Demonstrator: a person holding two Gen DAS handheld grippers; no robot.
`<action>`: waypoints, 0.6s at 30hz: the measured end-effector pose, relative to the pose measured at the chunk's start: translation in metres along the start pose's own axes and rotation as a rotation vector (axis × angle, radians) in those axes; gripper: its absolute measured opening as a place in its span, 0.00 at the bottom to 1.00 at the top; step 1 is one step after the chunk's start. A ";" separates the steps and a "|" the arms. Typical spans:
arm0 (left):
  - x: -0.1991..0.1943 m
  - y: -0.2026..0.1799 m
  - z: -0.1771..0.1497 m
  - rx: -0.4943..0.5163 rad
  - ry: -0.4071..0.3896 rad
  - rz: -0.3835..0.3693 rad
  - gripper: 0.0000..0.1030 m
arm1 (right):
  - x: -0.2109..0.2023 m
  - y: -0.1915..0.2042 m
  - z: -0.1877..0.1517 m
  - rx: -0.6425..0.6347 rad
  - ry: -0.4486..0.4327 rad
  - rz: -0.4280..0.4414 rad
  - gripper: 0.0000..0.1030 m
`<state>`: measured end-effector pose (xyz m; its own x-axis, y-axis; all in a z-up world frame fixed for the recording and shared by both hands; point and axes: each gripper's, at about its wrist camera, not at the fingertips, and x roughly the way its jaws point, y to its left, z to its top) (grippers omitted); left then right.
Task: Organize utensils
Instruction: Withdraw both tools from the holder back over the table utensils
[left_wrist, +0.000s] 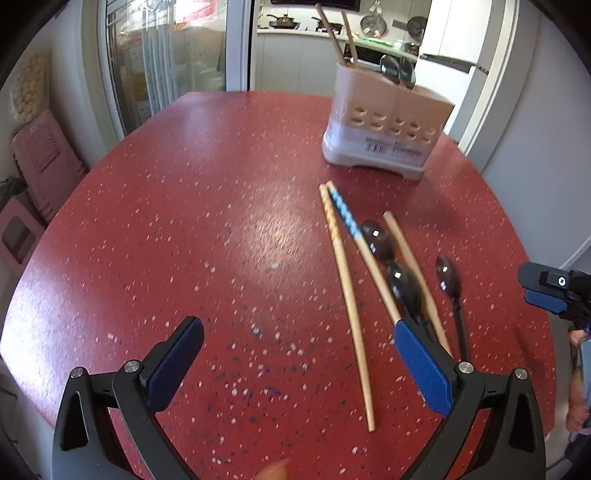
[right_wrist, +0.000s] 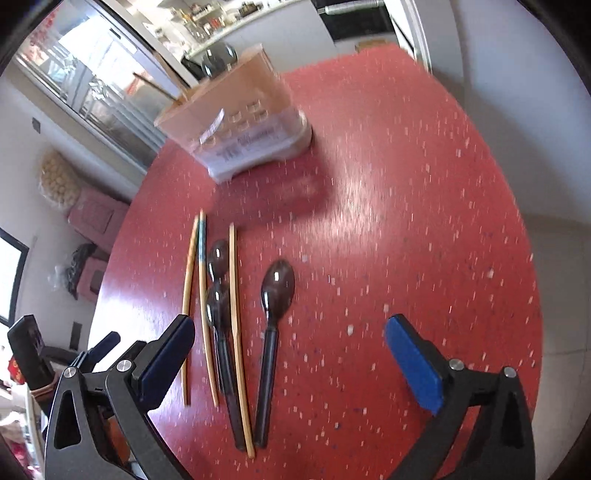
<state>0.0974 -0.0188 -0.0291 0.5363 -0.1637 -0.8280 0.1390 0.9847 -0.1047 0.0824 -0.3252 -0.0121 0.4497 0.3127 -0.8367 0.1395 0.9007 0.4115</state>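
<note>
Red, white-speckled laminate covers the round desk (left_wrist: 184, 221), where loose utensils lie in a cluster in front of a pale holder (left_wrist: 384, 122). The holder stands upright toward the far side of the desk, its lower front pierced by rows of holes, with two chopsticks (left_wrist: 340, 40) and two dark spoons (left_wrist: 397, 70) already standing in it.

On the desk lie three loose chopsticks and three dark spoons, roughly parallel. The leftmost chopstick (left_wrist: 347, 302) lies alone; a blue-banded one (left_wrist: 351, 225) touches its far tip and angles away toward the near side. A third chopstick (right_wrist: 236, 332) lies just right of two spoons (right_wrist: 218, 280) set one behind the other, their handles overlapping. The third spoon (right_wrist: 275, 306) lies apart to the right, bowl pointing toward the holder.

The left gripper (left_wrist: 299, 354) hangs above the desk with jaws spread wide and nothing between its blue pads; the leftmost chopstick runs through the gap beneath, and the right finger covers the near ends of the other pieces. The right gripper (right_wrist: 290, 354) is likewise spread wide and empty above the utensils, the lone spoon's handle lying below the gap. Each gripper shows at the edge of the other's view. Both views are slightly blurred.
</note>
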 end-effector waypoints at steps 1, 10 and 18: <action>0.002 0.001 -0.002 -0.002 0.011 0.022 1.00 | 0.003 0.000 -0.002 -0.007 0.024 -0.015 1.00; 0.025 0.019 0.013 -0.078 0.084 0.037 1.00 | 0.017 0.009 -0.010 -0.027 0.098 -0.097 1.00; 0.048 0.012 0.031 -0.055 0.128 0.012 1.00 | 0.035 0.021 -0.008 -0.048 0.146 -0.143 0.93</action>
<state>0.1507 -0.0166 -0.0534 0.4263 -0.1464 -0.8927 0.0855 0.9889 -0.1213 0.0942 -0.2930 -0.0355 0.2949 0.2177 -0.9304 0.1490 0.9513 0.2699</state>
